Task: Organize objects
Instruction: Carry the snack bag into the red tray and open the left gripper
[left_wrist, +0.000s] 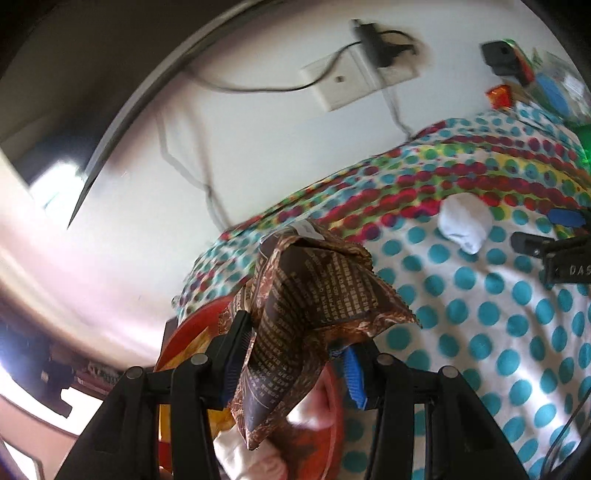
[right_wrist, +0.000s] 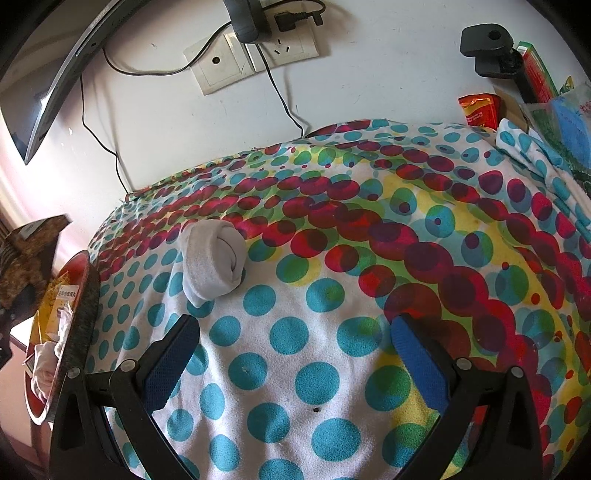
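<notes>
Left gripper (left_wrist: 291, 354) holds a brown snack wrapper (left_wrist: 314, 299) above the red bin (left_wrist: 184, 332).

The wrapper is crumpled brown foil printed with pale text, its edge serrated; it looks light, crinkly and slippery, best pinched at a folded corner as now. The bin sits at about 7 o'clock in the left view. The right gripper (right_wrist: 295, 354) stands open and empty, a rolled white sock (right_wrist: 214, 258) at its 11 o'clock on the dotted bedspread (right_wrist: 332, 369).

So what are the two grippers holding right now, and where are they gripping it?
The left gripper pinches the brown snack wrapper by its lower crumpled part. The right gripper is open, holding nothing.
</notes>
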